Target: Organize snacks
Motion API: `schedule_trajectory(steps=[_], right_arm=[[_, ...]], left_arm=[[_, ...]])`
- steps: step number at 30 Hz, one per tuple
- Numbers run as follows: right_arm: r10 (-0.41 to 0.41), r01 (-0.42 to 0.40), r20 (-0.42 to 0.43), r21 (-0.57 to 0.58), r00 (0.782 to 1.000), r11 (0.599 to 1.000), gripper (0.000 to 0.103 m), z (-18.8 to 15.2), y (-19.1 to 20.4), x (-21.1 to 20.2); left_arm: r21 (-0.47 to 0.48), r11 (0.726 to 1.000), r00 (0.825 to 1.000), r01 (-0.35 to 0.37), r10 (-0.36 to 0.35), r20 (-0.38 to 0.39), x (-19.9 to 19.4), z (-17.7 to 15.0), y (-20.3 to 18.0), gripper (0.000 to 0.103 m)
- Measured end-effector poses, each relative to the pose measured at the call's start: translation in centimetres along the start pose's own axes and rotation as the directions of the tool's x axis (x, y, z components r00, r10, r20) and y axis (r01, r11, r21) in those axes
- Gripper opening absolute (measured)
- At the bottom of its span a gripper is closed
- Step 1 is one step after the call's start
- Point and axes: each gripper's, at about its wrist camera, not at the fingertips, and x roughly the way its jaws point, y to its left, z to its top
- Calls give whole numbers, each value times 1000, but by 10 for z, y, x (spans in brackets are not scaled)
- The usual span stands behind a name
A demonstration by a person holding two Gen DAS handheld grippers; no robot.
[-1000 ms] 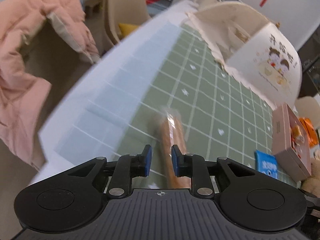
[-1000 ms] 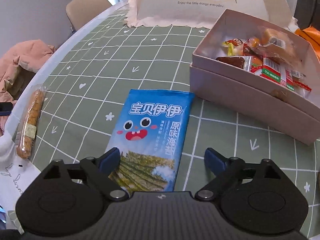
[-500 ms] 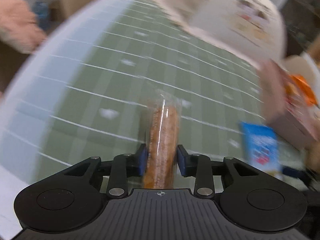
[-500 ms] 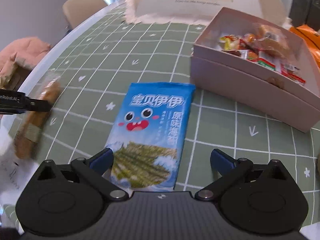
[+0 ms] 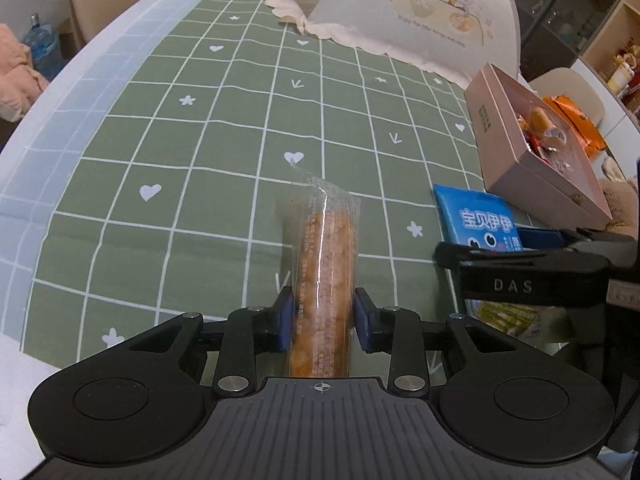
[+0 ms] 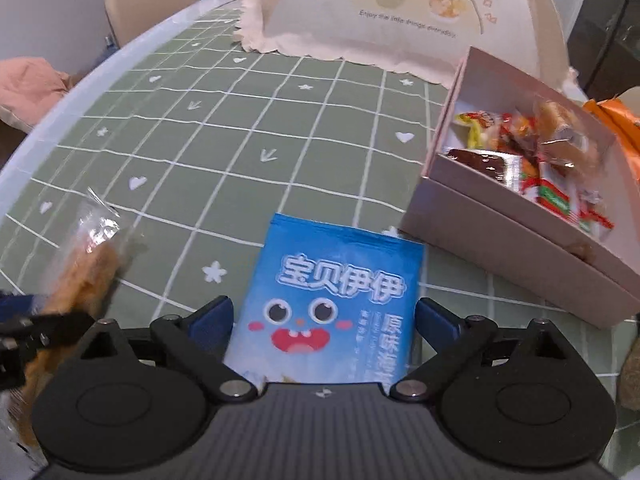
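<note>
We hold the snack bar [image 5: 324, 276], a long orange stick in clear wrap, between the narrow-set jaws of our left gripper [image 5: 323, 318], pads pressed to its sides above the green checked tabletop [image 5: 192, 144]. Just beside it lies the blue packet [image 6: 332, 304], flat on the cloth, framed by our right gripper [image 6: 323, 322], whose wide jaws are closing with the packet between them, not yet touching. Near the packet sits the pink box [image 6: 520, 236] of wrapped sweets, a food cover [image 6: 400, 12] behind.
</note>
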Motion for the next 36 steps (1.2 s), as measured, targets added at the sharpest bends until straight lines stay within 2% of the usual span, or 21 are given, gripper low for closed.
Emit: schedule_trajectory(steps=[2, 3, 4, 9, 15, 18, 20, 21, 23, 24, 26, 28, 29, 32, 36], right_arm=[[47, -47, -36, 0, 998, 999, 92, 0, -2, -1], [52, -52, -33, -17, 998, 999, 85, -2, -2, -6], [52, -53, -29, -29, 998, 998, 82, -5, -2, -12], [71, -71, 35, -16, 997, 997, 81, -30, -17, -62], [-41, 41, 87, 10, 995, 999, 81, -49, -50, -107], [-91, 83, 109, 75, 990, 994, 81, -52, -74, -126], [-119, 106, 123, 112, 985, 988, 81, -51, -88, -138], [-133, 116, 134, 131, 982, 985, 81, -51, -96, -145], [-150, 124, 156, 165, 976, 978, 81, -51, -111, -159], [-154, 122, 169, 185, 974, 975, 81, -50, -119, -166], [-160, 115, 194, 223, 968, 968, 81, -50, -131, -177], [-173, 116, 218, 251, 961, 961, 81, -49, -141, -186], [-179, 118, 229, 259, 957, 959, 82, -49, -145, -190], [-193, 122, 245, 277, 950, 953, 82, -51, -153, -197], [-206, 132, 252, 281, 946, 951, 82, -59, -156, -199]], left_arm=[[8, 1000, 1000, 2, -2, 0, 0, -1, 0, 36], [10, 1000, 1000, 4, -4, 0, -1, -1, 0, 36], [11, 1000, 1000, 7, -7, 1, 0, -1, 0, 36], [64, 997, 998, 41, -39, -39, 0, -1, -1, 36], [144, 985, 993, 90, -78, -92, -1, -4, -18, 34], [150, 973, 984, 173, -166, -57, -16, 13, -34, 33], [176, 952, 966, 250, -257, 17, -42, 40, -52, 33], [201, 937, 949, 288, -306, 69, -58, 58, -63, 33], [257, 906, 908, 336, -384, 167, -90, 91, -85, 33], [288, 889, 879, 356, -423, 218, -105, 109, -97, 33], [350, 861, 837, 369, -472, 277, -124, 137, -120, 33], [399, 841, 805, 366, -501, 318, -131, 162, -146, 33], [418, 831, 796, 366, -513, 322, -129, 172, -157, 33], [391, 824, 804, 410, -529, 273, -102, 194, -181, 33], [314, 831, 825, 459, -530, 196, -43, 200, -201, 33]])
